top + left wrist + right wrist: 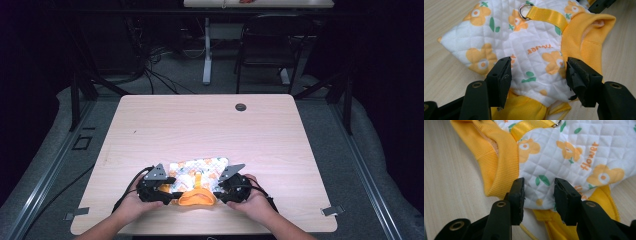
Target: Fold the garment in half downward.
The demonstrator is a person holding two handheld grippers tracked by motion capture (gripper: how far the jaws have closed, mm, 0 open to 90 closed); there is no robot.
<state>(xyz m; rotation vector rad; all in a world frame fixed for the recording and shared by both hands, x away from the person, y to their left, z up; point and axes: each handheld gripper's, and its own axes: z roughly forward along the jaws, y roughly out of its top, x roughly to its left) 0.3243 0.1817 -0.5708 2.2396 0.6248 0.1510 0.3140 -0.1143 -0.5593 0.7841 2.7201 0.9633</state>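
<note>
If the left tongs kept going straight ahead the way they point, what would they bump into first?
Probably the little quilted flower vest. The left tongs stand open with its white fabric right between the jaws, so they would press into that first. Farther along lies the yellow strap with its metal ring.

Dark room, black chair [272,45], grey floor [190,70]

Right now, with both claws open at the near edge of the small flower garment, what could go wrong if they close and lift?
1. The left claw and right claw straddle the quilted garment; closing may pinch only the top layer, so it sags open.
2. The thin cord near the right claw could snag.
3. The metal ring on the yellow strap may catch during folding.
</note>
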